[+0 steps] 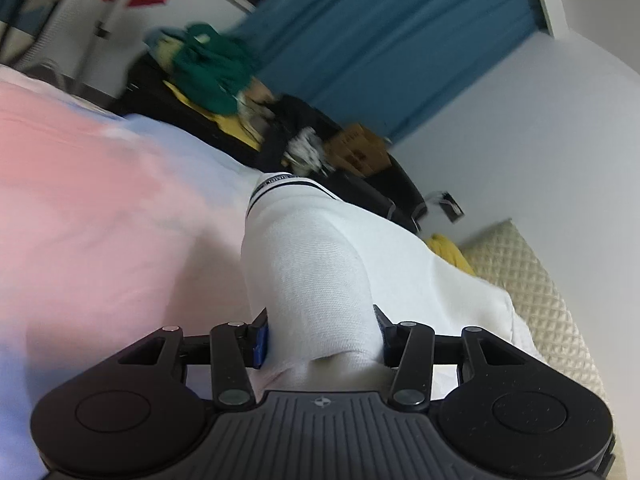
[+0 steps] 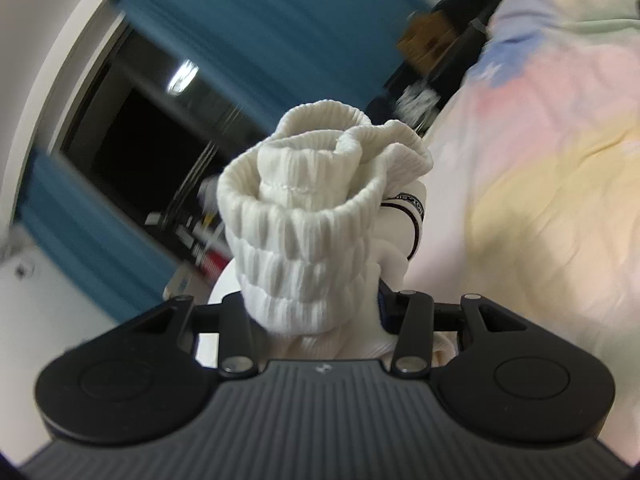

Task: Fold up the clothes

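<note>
A white knit garment [image 1: 312, 264] with a black-striped band [image 1: 280, 184] runs forward from my left gripper [image 1: 320, 332], which is shut on it; blue pads [image 1: 260, 340] press both sides of the cloth. In the right wrist view, the bunched ribbed white cuff [image 2: 312, 216] of the garment stands up out of my right gripper [image 2: 316, 304], which is shut on it. A black-striped band [image 2: 412, 212] shows beside the cuff. The cloth hides the right gripper's left fingertip. Both views are tilted and blurred.
A pastel pink, blue and yellow bedspread [image 1: 100, 220] [image 2: 540, 160] lies under the garment. Beyond the bed are a dark pile with green clothes [image 1: 208, 68], a cardboard box [image 1: 360, 148], a blue curtain [image 1: 400, 40], a cream quilted pad [image 1: 532, 280] and a dark window [image 2: 132, 140].
</note>
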